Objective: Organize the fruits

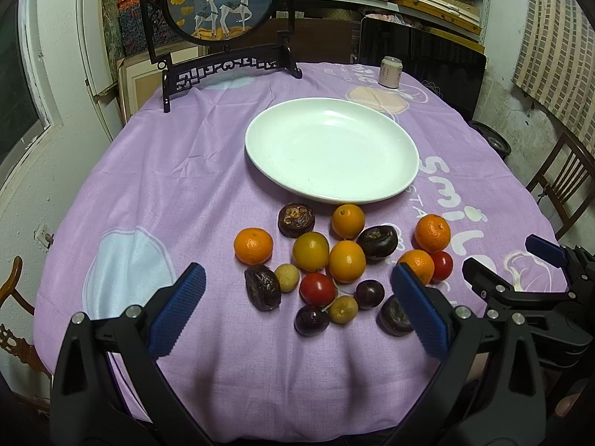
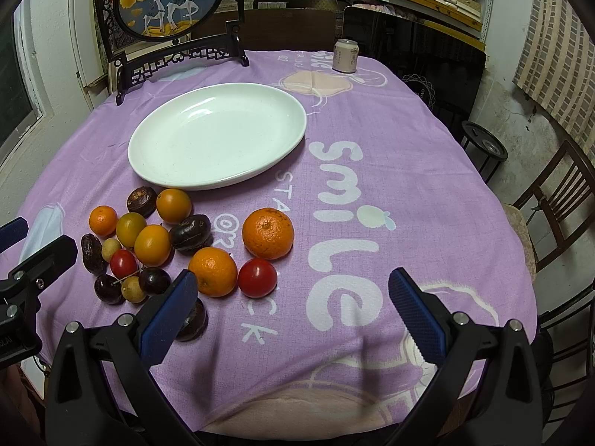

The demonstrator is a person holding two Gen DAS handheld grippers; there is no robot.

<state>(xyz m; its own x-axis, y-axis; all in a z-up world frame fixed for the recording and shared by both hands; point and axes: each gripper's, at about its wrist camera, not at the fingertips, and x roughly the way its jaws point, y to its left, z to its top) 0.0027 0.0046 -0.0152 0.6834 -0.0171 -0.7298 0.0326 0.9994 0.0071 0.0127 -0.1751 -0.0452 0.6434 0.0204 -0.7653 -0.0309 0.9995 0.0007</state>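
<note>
An empty white plate point(image 1: 331, 148) sits on the purple tablecloth, also in the right wrist view point(image 2: 217, 141). In front of it lies a loose cluster of fruits: several oranges point(image 1: 253, 245) point(image 2: 267, 233), red tomatoes point(image 1: 317, 289) point(image 2: 257, 277), dark passion fruits point(image 1: 296, 220) point(image 2: 189, 232) and small longans point(image 1: 287, 277). My left gripper point(image 1: 297, 282) is open and empty, hovering just before the cluster. My right gripper point(image 2: 292, 288) is open and empty, right of the cluster near a tomato; its dark frame shows in the left wrist view point(image 1: 520, 260).
A beverage can point(image 1: 390, 71) point(image 2: 346, 55) stands at the table's far side. A decorative deer screen on a black stand point(image 1: 223, 18) point(image 2: 171, 7) stands at the far left. Wooden chairs point(image 2: 550, 215) flank the table on the right.
</note>
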